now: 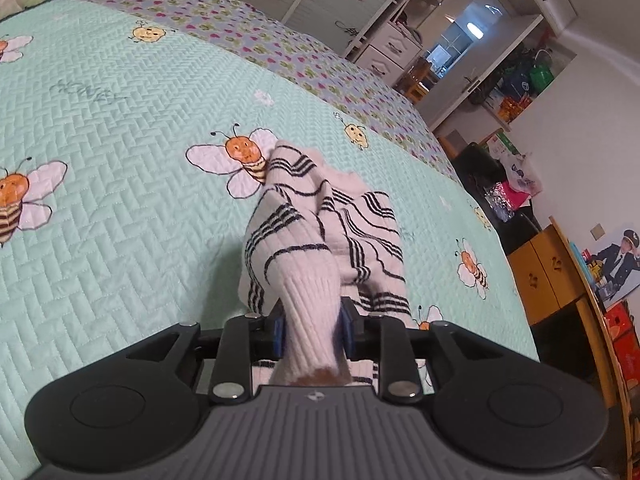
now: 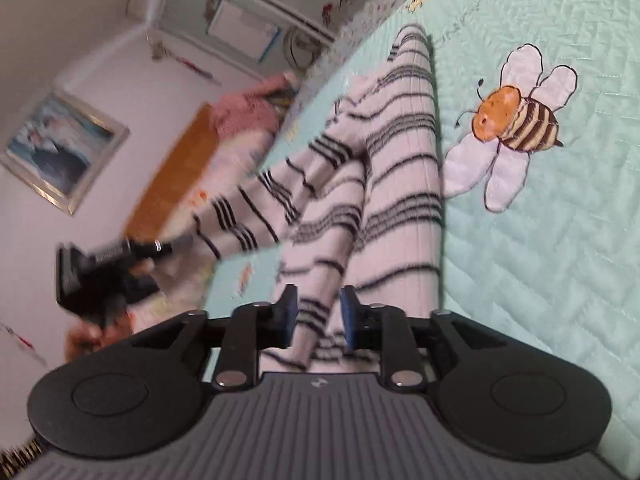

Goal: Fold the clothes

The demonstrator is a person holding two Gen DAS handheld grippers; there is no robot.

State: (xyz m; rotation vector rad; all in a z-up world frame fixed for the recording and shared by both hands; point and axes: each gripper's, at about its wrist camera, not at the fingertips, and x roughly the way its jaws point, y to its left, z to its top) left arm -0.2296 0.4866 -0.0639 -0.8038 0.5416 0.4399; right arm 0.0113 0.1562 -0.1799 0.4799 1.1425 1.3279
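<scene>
Striped sweater (image 1: 320,236) pinched in left hand-held gripper (image 1: 313,330) and right hand-held gripper (image 2: 316,316), above bedspread (image 1: 120,120).

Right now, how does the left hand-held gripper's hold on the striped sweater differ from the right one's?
The left hand-held gripper pinches a plain ribbed cuff of the striped sweater, bunched thick between its pads; the right hand-held gripper pinches a thinner striped fold. The left lifts cloth off the bee quilt; cloth ahead of the right mostly lies flat on it. Both have blue pads and are shut on the same sweater.
</scene>
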